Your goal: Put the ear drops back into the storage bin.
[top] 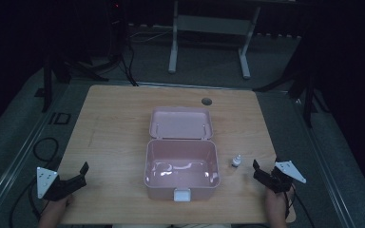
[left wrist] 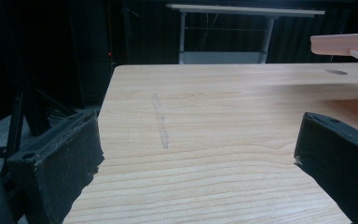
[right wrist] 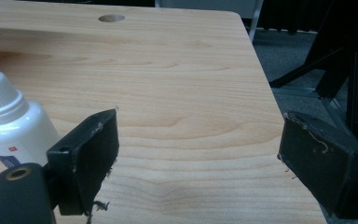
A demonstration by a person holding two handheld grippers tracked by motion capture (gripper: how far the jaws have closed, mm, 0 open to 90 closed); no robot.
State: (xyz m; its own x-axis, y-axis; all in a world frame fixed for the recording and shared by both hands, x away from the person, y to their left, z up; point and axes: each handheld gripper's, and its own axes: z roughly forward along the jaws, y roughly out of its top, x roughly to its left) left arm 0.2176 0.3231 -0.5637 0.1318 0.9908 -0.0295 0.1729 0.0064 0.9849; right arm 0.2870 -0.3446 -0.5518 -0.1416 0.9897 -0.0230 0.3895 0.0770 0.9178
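Dropper bottle [top: 236,161] stands upright on the table [top: 114,123], just right of the open pink box [top: 181,166].

Right claw [top: 262,172] rests on the table near the bottle with its jaws spread wide and nothing between them; in the right gripper view the bottle [right wrist: 14,126] sits just outside one jaw, so the reach probably needs a small sideways shift first. Left claw [top: 76,178] lies released at the table's left, well apart from the box, likely waiting in reserve. Box lid lies flat behind, leaving the empty cavity unobstructed; nothing lies between bottle and box.
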